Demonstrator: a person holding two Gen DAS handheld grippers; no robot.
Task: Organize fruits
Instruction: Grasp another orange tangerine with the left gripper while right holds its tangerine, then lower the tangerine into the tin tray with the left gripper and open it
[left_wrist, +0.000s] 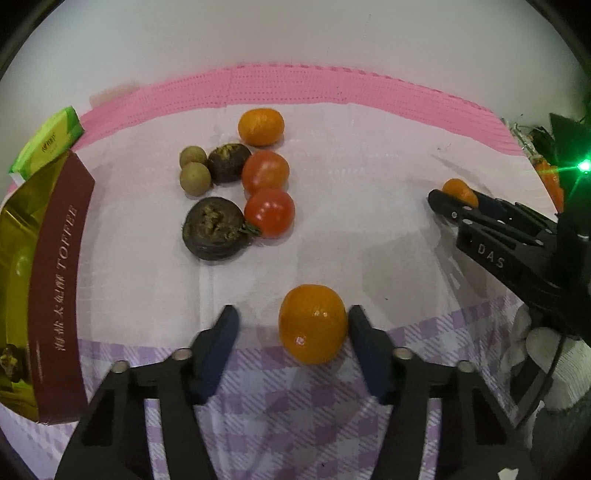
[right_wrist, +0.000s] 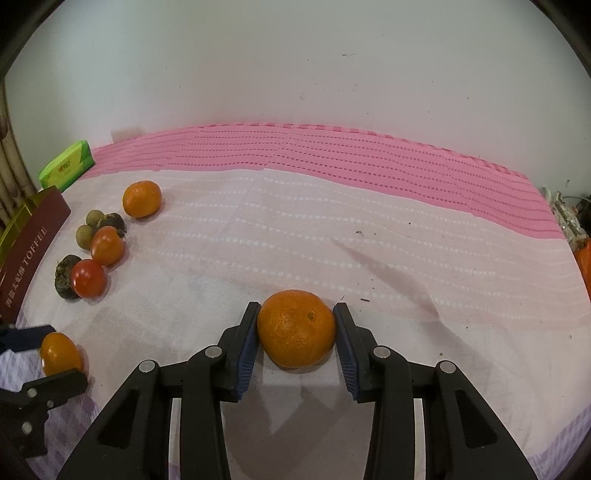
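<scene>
In the left wrist view my left gripper (left_wrist: 291, 325) is open around an orange mandarin (left_wrist: 312, 323) on the cloth; the right finger touches it, the left finger stands apart. Beyond lie two red tomatoes (left_wrist: 267, 192), two dark mangosteens (left_wrist: 214, 234), two small brown longans (left_wrist: 194, 171) and another mandarin (left_wrist: 261, 126). In the right wrist view my right gripper (right_wrist: 295, 325) is shut on a larger orange (right_wrist: 296, 328) resting on the cloth. The right gripper (left_wrist: 456, 203) also shows at the right of the left view, and the left gripper (right_wrist: 55, 350) at the lower left of the right view.
A gold and maroon toffee box (left_wrist: 44, 273) stands at the left, with a green packet (left_wrist: 46, 140) behind it. A pink mat (left_wrist: 332, 88) runs along the wall. The cloth (right_wrist: 332, 240) has a lilac checked border near me. Clutter (left_wrist: 546, 162) sits at the far right.
</scene>
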